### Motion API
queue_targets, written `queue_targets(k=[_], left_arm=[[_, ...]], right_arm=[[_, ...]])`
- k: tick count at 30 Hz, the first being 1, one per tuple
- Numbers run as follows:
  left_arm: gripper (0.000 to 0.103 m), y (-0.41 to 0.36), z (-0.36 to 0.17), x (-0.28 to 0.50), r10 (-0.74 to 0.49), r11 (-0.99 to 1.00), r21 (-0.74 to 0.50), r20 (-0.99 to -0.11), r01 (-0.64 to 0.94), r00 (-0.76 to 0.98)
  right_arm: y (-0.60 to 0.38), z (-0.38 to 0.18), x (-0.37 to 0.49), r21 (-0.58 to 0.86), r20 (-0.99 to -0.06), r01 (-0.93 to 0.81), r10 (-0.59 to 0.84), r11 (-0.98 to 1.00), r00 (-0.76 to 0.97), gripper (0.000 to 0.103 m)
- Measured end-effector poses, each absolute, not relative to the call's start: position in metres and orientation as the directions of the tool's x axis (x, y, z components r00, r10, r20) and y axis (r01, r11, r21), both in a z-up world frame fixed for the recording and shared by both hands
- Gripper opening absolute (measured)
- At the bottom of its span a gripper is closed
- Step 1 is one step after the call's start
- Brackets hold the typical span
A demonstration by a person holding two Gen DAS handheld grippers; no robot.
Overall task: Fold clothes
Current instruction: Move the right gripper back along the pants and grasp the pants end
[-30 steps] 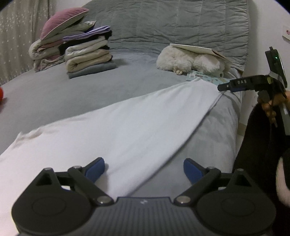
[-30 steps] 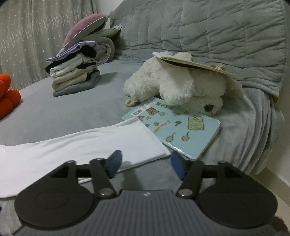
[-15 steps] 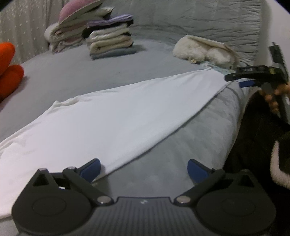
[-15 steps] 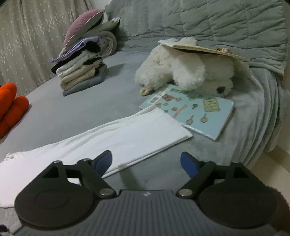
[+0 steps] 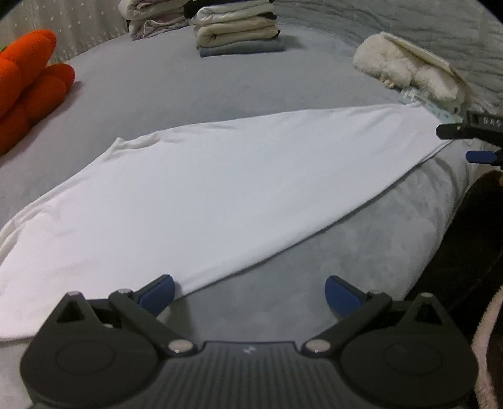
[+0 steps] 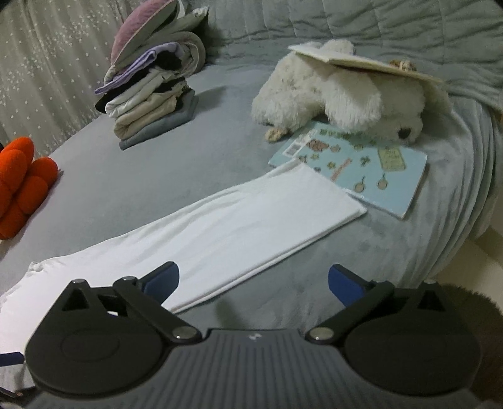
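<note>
- The right claw (image 6: pixel 253 283), narrower a second ago, is opening wide with nothing between its pads; the left claw (image 5: pixel 248 291) gapes wide, empty.
- The white garment (image 5: pixel 220 195) lies folded lengthwise on the bed (image 5: pixel 195 88), now free of both claws.
- Only the right view shows the blue book (image 6: pixel 371 166) touching the garment's end.

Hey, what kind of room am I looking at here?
Most likely a bedroom at home: a grey bed with a quilted headboard, a stack of folded clothes, a white plush dog and a curtain behind.
</note>
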State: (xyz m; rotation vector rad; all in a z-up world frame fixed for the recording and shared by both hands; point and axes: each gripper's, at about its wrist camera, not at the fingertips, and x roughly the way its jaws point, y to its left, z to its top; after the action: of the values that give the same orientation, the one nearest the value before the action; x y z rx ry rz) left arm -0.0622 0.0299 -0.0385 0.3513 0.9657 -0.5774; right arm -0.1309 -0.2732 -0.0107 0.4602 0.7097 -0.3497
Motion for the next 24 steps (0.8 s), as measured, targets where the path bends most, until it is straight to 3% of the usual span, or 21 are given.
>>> queue_targets(k=[4,9,17,24], left_arm=[[0.102,0.026,-0.034,-0.064,-0.304,0.825,-0.007,-0.848,0.565,0.434],[0.102,0.028,-0.033,-0.063,-0.368,0.884,-0.166,-0.824,0.437,0.431],[0.102,0.034,-0.035,-0.066,-0.339,0.922,-0.182,-0.804,0.341,0.488],[0.102,0.038,-0.031,-0.063,-0.317,0.935,-0.171,-0.797,0.310,0.514]], right_arm=[[-0.275,-0.011,-0.133,0.309,-0.703,0.468,-0.133,0.828,0.699,0.103],[-0.283,-0.012,-0.136,0.334,-0.698,0.498,-0.145,0.800,0.701,0.103],[-0.294,-0.016,-0.139,0.381,-0.691,0.540,-0.157,0.750,0.706,0.103],[-0.280,-0.011,-0.129,0.283,-0.699,0.495,-0.177,0.821,0.693,0.103]])
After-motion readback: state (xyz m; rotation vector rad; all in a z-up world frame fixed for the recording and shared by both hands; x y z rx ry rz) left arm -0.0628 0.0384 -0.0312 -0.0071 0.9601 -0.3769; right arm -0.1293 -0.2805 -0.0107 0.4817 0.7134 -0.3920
